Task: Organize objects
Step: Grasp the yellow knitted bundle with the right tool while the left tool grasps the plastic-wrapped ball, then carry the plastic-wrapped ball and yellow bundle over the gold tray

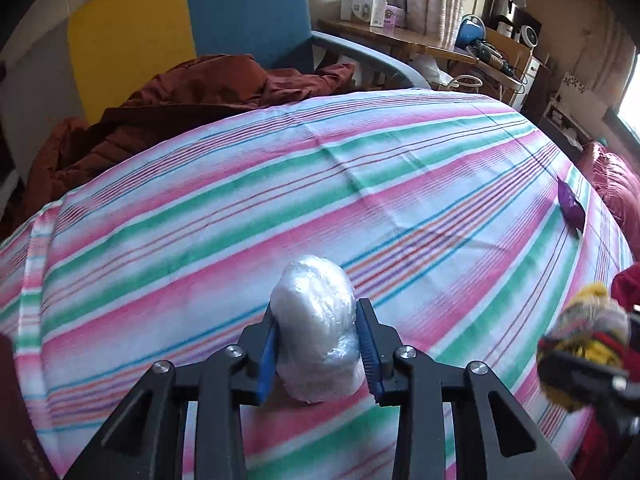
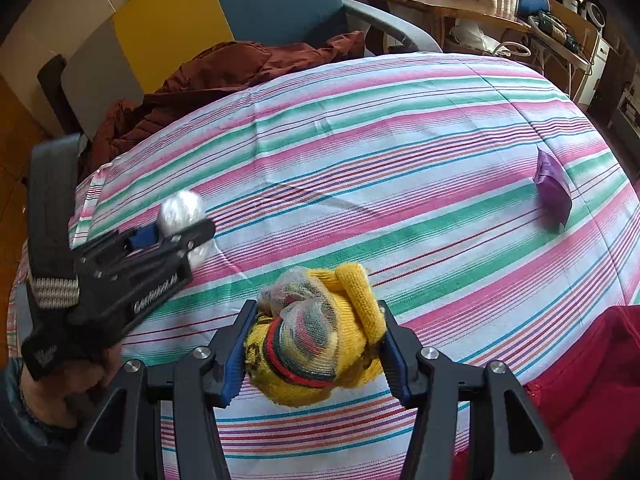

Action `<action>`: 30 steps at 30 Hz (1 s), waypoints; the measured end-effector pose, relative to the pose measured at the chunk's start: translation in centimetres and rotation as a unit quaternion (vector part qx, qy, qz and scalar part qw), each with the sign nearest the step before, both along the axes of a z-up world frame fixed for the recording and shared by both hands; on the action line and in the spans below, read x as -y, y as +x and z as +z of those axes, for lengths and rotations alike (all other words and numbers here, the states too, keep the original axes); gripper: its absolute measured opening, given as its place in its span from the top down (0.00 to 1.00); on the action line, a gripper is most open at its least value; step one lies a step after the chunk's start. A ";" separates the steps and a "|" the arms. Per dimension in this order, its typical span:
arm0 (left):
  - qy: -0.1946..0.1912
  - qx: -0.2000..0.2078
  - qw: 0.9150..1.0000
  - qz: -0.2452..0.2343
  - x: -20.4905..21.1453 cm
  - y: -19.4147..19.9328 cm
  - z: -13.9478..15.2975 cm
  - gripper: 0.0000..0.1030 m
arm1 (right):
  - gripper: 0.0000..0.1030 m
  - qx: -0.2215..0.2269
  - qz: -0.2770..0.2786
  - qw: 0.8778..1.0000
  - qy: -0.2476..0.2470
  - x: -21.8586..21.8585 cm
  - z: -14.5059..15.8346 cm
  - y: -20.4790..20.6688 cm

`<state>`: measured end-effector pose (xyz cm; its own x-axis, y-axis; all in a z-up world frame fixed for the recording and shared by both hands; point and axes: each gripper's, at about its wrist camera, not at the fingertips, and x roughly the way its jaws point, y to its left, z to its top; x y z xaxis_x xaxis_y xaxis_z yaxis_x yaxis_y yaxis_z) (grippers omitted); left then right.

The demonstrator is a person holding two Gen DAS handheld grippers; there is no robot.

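Left gripper (image 1: 316,344), lower centre of its view: pads closed on the clear plastic bundle (image 1: 316,328), which rests on the striped sheet (image 1: 280,184); gripped at mid-body, likely for a balanced lift.

Right gripper (image 2: 312,346), lower centre of its view: fingers part-open, clamped on the yellow knit bundle (image 2: 320,340), apparently just above the sheet, probably ready to carry.

Purple packet (image 2: 554,188), right edge: loose, well apart.

Brown jacket (image 2: 224,68), upper left, beyond the sheet.
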<state>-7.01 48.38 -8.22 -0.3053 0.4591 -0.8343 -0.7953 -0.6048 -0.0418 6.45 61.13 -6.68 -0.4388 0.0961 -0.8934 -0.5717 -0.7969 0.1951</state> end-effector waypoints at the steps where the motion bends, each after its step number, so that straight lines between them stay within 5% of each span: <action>1: -0.002 -0.002 1.000 0.005 0.7 0.3 0.1 0.65 | 0.45 -0.002 0.002 1.000 0.000 0.1 0.1 0.0; 15: 0.030 -0.056 0.998 0.026 9.7 5.6 5.1 0.65 | 0.45 -0.009 0.082 0.996 0.040 3.3 0.7 -1.3; 30: 0.060 -0.069 0.994 0.061 17.4 8.4 8.2 0.65 | 0.45 0.001 0.072 0.994 0.081 3.7 0.9 -1.1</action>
